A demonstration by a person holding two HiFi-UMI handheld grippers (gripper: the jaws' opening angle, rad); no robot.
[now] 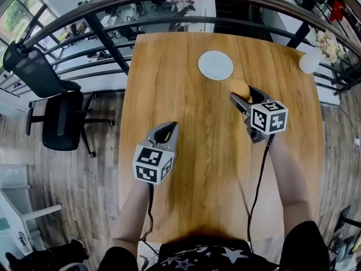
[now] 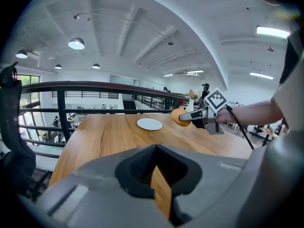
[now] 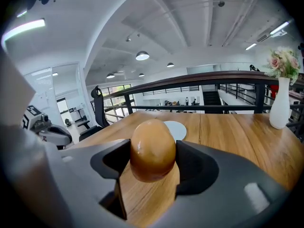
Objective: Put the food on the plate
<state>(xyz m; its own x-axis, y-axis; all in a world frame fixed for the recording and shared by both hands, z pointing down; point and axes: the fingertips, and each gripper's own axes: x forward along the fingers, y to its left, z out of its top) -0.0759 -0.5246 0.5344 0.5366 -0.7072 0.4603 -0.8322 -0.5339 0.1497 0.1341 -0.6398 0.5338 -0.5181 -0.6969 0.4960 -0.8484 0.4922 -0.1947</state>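
Note:
A glossy golden-brown bun (image 3: 152,148) sits between the jaws of my right gripper (image 3: 153,167), which press on both its sides. From the head view the bun (image 1: 239,87) is held just above the wooden table (image 1: 192,179), a little right of and nearer than the round white plate (image 1: 215,65). The right gripper (image 1: 241,94) points toward the plate. My left gripper (image 1: 167,129) hovers over the table's near left part, shut with nothing in it. In the left gripper view the plate (image 2: 149,124), the bun (image 2: 178,117) and the right gripper (image 2: 191,117) lie ahead to the right.
A white vase (image 1: 310,60) with flowers stands at the table's far right corner. A dark railing (image 1: 169,21) runs behind the far edge. A black office chair (image 1: 53,106) stands on the floor to the left.

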